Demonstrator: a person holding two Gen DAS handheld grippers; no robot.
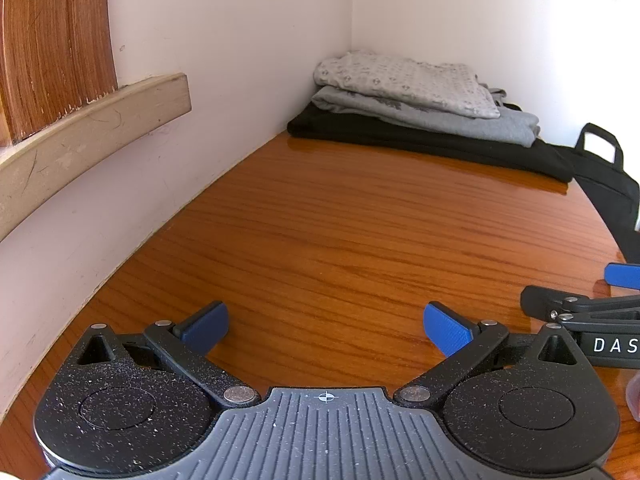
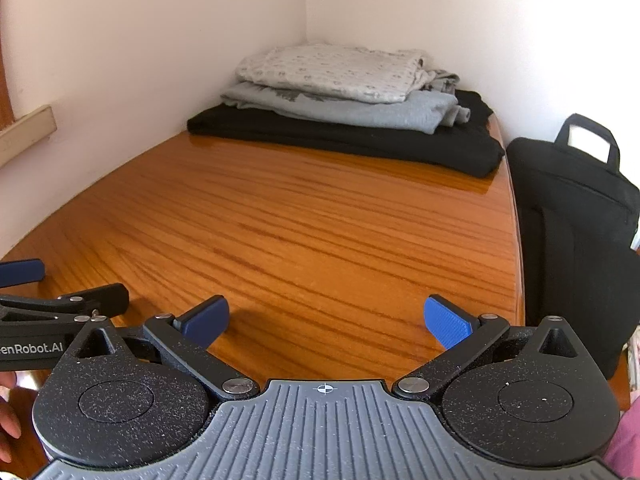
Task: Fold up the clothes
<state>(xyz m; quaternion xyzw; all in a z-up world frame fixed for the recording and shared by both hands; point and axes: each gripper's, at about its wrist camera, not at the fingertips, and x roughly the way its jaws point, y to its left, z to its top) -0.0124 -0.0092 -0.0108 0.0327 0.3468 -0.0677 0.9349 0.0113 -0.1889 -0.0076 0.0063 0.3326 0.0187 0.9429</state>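
1. My left tool sits at 6 o'clock in its own view, low over the wooden surface, fingers spread wide with nothing between them.
2. My right tool is just beside it, at 3 o'clock from the left one, equally wide and empty.
3. The middle of the surface is bare; I see no loose garment waiting there.
4. At 12 o'clock, against the corner of the walls, the clothes lie stacked: a black piece at the bottom, a grey one on it, a pale patterned one on top, all apparently folded.
5. At 2 o'clock off the surface's edge stands a black bag; it looks closed, so I cannot tell what it holds.
6. I judge this a pause between garments, or the end. The next move calls for finding another piece, none being in view.
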